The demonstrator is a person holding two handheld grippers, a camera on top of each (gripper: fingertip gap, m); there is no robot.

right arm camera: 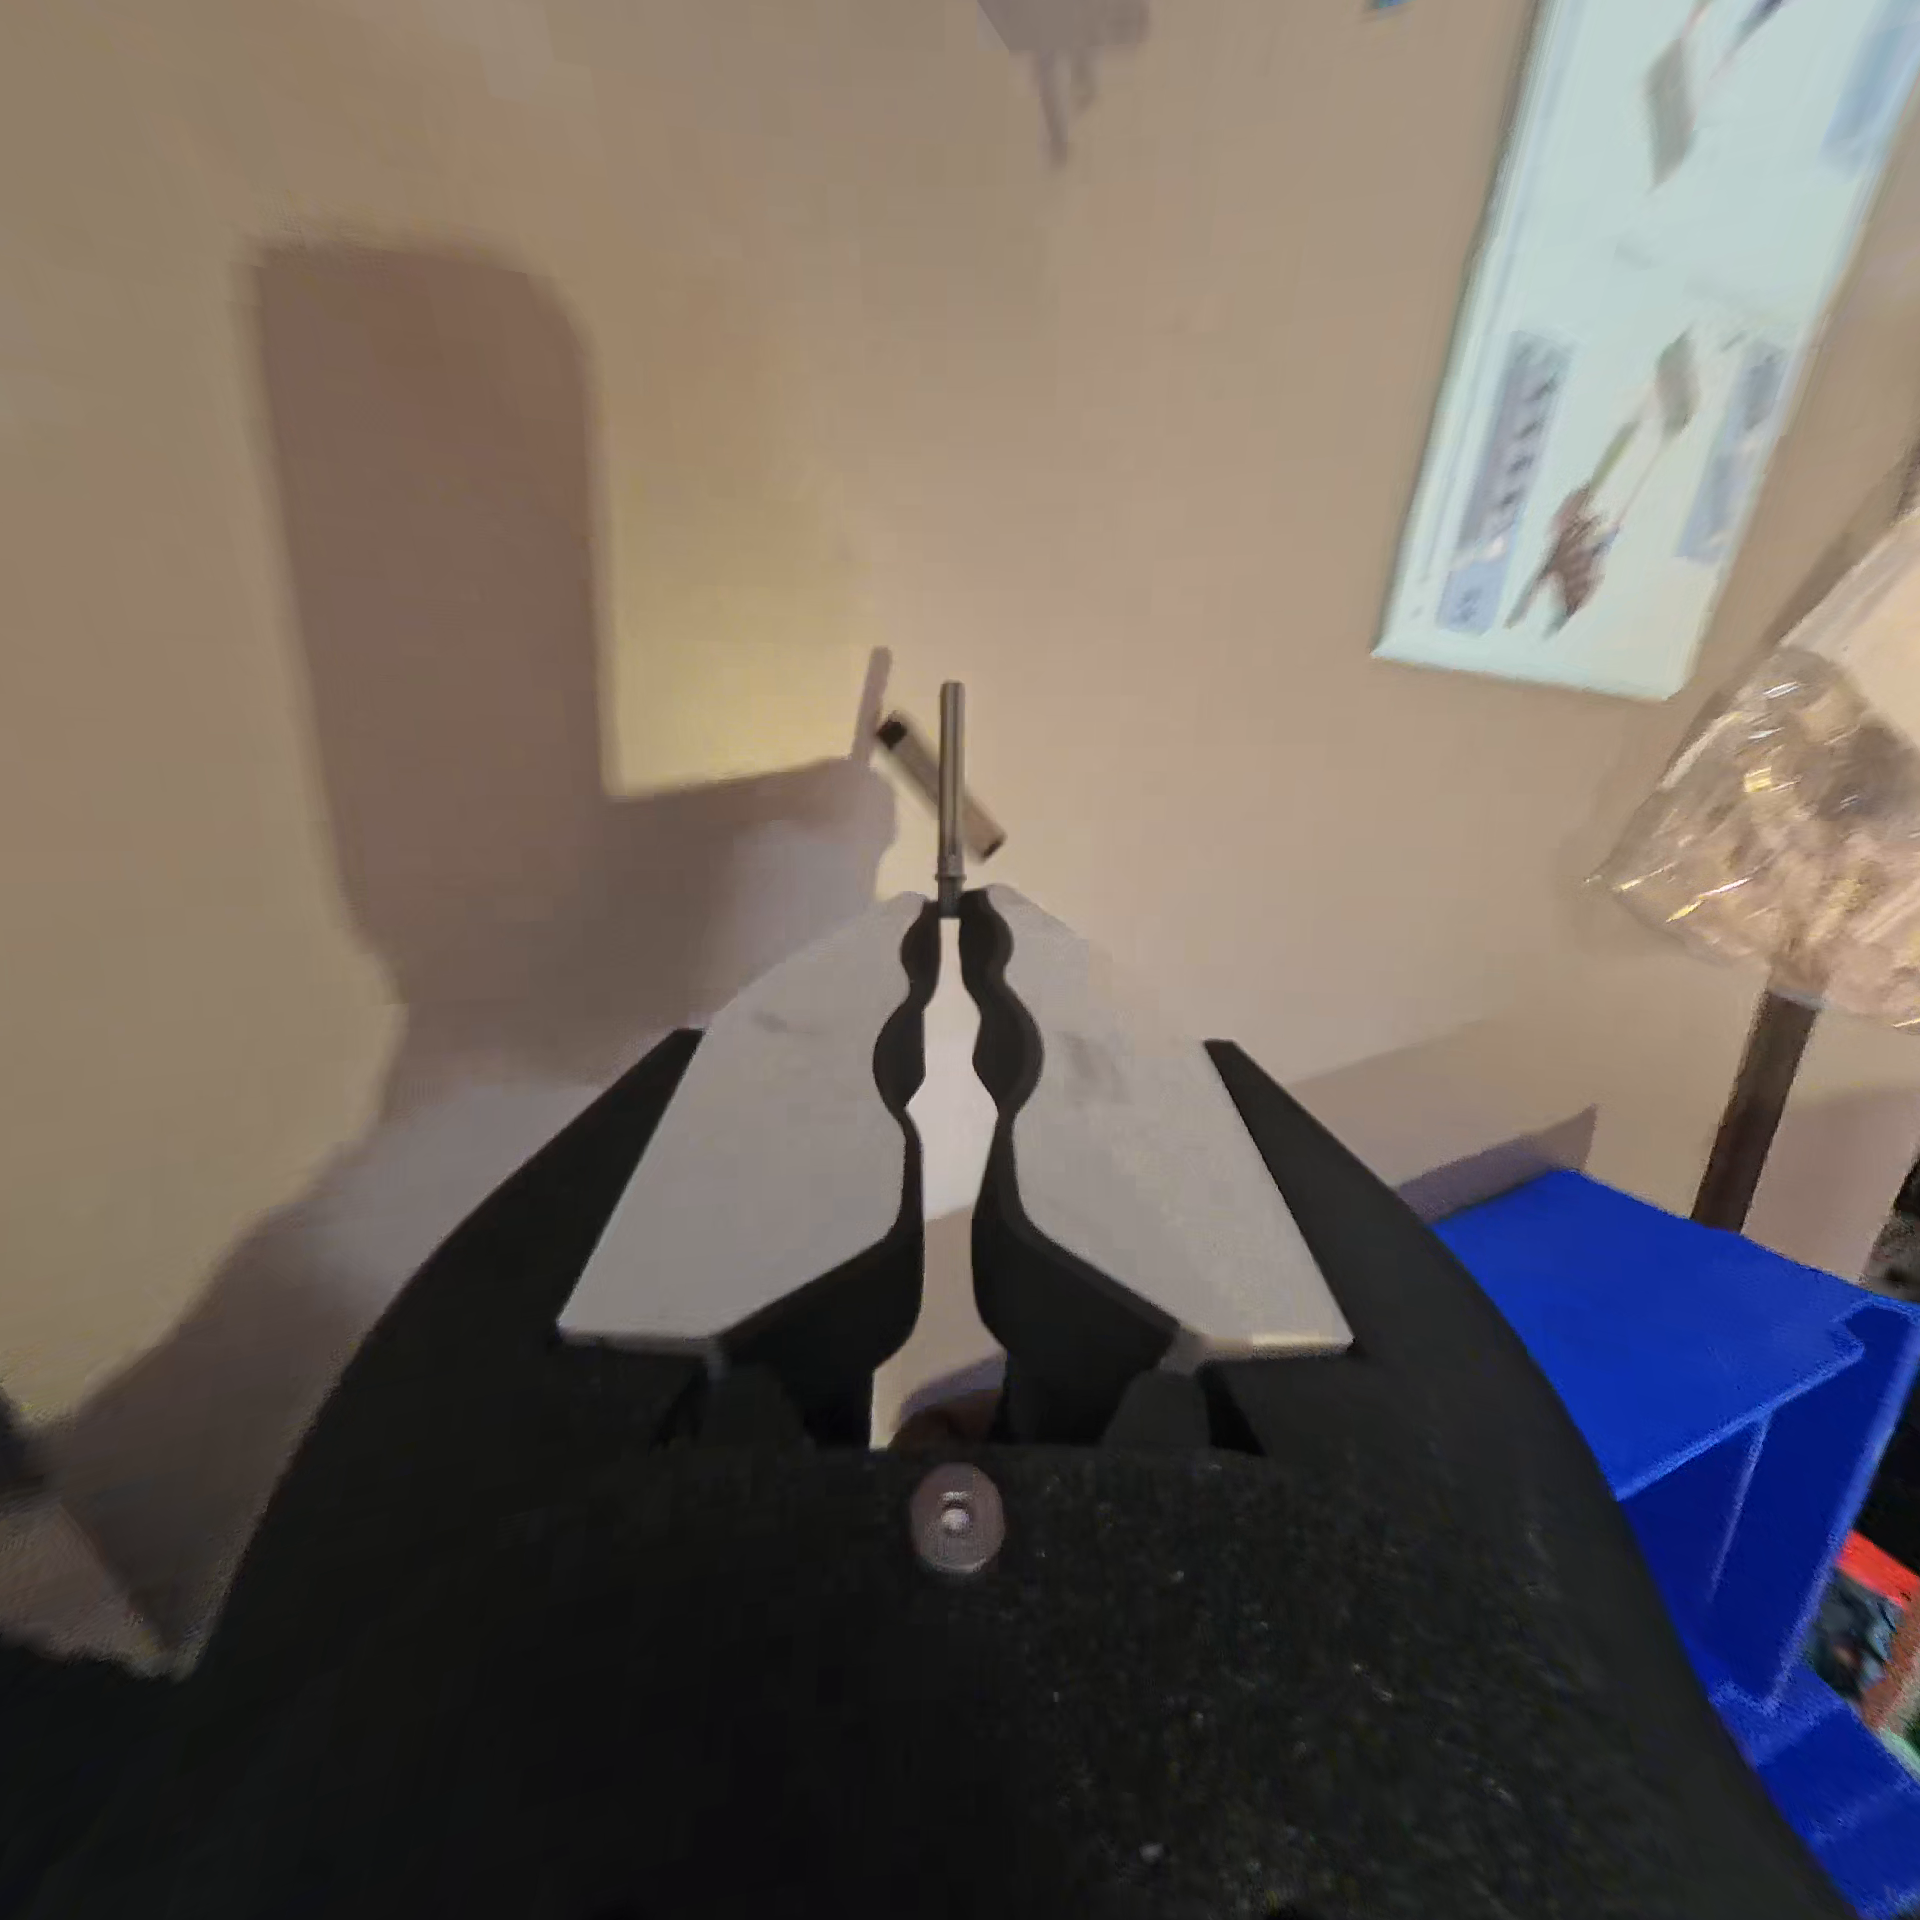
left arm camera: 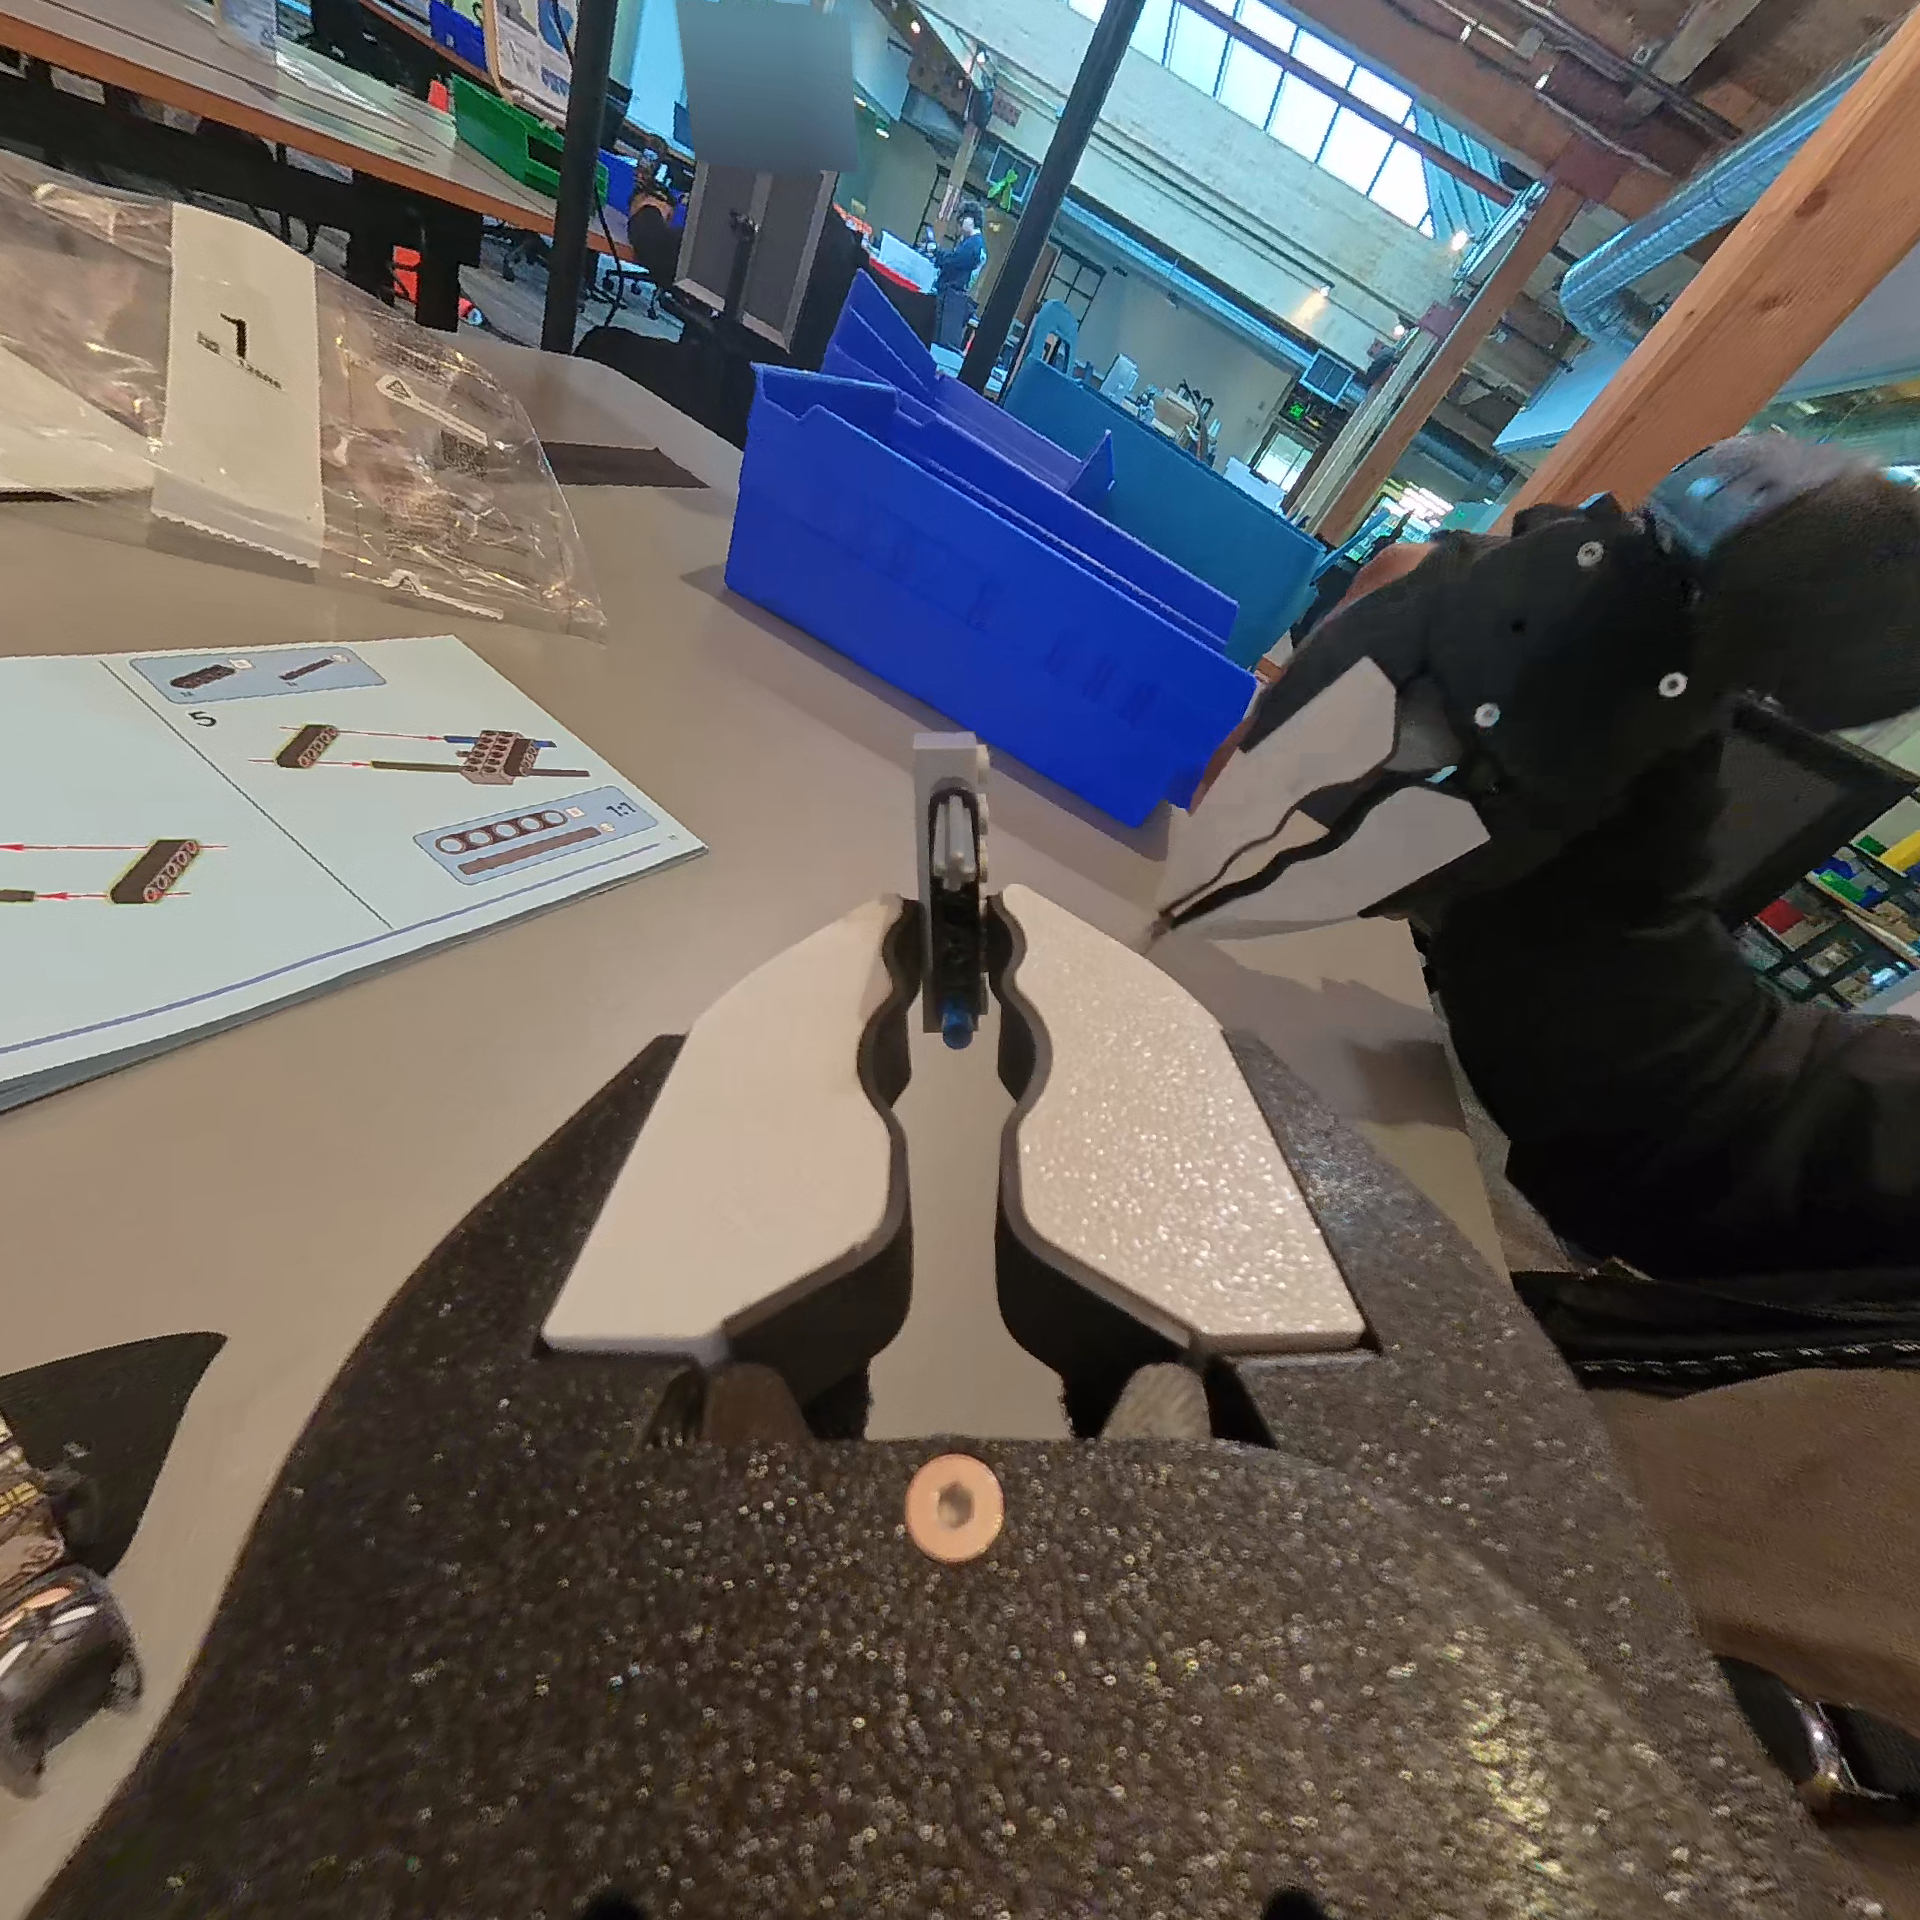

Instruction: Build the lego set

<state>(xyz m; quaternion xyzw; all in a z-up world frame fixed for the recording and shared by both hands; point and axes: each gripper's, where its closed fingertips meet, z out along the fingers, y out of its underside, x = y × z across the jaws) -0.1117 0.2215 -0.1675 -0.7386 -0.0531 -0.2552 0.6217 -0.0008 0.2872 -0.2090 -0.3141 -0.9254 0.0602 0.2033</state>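
Grey brick assembly [left arm camera: 948,831], upright, blue-tipped

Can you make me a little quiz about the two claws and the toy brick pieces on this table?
1. True or false: the left claw pinches a small grey and black brick assembly.
2. What thin part does the right claw hold by its end? A) grey rod B) red wheel C) yellow string
3. What colour is the storage bin beyond the open instruction booklet?

Key: 1 true; 2 A; 3 blue.
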